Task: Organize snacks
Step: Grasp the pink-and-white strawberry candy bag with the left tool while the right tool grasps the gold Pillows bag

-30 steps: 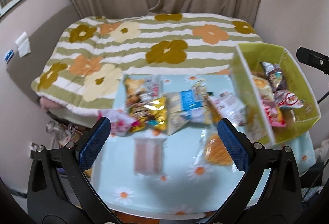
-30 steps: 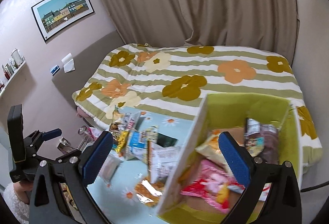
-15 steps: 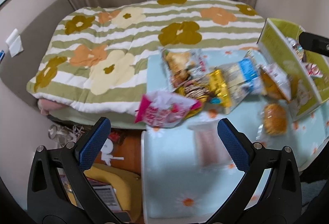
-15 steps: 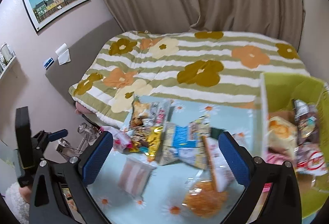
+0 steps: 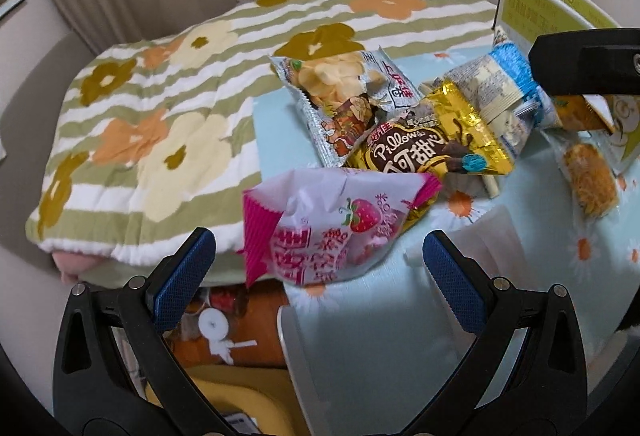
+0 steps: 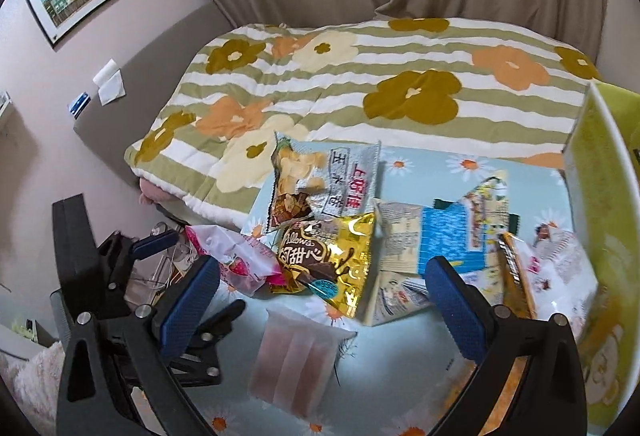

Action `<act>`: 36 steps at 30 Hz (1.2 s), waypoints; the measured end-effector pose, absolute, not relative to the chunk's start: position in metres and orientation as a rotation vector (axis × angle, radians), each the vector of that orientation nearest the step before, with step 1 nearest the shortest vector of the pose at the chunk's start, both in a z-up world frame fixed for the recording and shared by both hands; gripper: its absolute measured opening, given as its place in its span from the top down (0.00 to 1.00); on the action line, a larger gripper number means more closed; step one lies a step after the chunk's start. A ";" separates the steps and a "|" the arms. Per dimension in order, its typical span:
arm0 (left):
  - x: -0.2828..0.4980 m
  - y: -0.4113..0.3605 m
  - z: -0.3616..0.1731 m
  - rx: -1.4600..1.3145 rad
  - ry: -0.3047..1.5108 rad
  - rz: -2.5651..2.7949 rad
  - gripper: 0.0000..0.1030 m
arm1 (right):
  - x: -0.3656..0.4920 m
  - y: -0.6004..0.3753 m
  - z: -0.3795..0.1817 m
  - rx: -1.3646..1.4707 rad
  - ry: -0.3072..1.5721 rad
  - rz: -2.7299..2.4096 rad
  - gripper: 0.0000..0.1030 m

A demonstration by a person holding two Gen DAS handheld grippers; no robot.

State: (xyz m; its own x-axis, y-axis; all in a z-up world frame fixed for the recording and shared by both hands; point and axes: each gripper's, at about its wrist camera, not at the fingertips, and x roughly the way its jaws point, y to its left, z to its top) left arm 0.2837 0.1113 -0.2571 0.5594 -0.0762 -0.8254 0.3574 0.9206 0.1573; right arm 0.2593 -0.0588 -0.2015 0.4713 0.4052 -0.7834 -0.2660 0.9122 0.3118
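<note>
A pink strawberry-print snack bag (image 5: 336, 232) lies at the left edge of the light-blue daisy-print tabletop (image 5: 384, 348). Behind it a gold foil chocolate pillow packet (image 5: 432, 143) overlaps a silver chip bag (image 5: 344, 99). Right of them stands a yellow-green cardboard box (image 6: 600, 195).

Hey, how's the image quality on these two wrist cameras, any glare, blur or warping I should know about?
Left wrist view: strong fisheye bending with dark corners; glare on the shiny gold foil snack bag; the pink strawberry snack packet prints slightly soft; shadow under the left hand-held gripper. Right wrist view: the same warping; the pale pink translucent wafer packet looks blurred; the green cardboard box smears at the edge.
</note>
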 end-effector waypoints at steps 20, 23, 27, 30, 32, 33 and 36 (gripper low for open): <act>0.310 0.112 -0.289 0.291 1.002 -0.343 0.24 | 0.298 -0.036 -0.245 0.149 1.081 0.469 0.01; 0.309 0.114 -0.287 0.279 0.999 -0.360 0.35 | 0.299 -0.033 -0.247 0.146 1.084 0.481 0.01; 0.308 0.118 -0.283 0.246 1.006 -0.360 0.41 | 0.300 -0.030 -0.251 0.146 1.090 0.489 0.01; 0.307 0.126 -0.279 0.211 1.013 -0.351 0.43 | 0.300 -0.029 -0.254 0.141 1.091 0.488 0.01; 0.305 0.133 -0.277 0.185 1.023 -0.340 0.43 | 0.300 -0.028 -0.255 0.131 1.094 0.486 0.01; 0.304 0.136 -0.275 0.170 1.026 -0.336 0.43 | 0.301 -0.027 -0.255 0.128 1.093 0.485 0.01; 0.298 0.143 -0.271 0.140 1.027 -0.330 0.43 | 0.302 -0.023 -0.256 0.107 1.097 0.478 0.01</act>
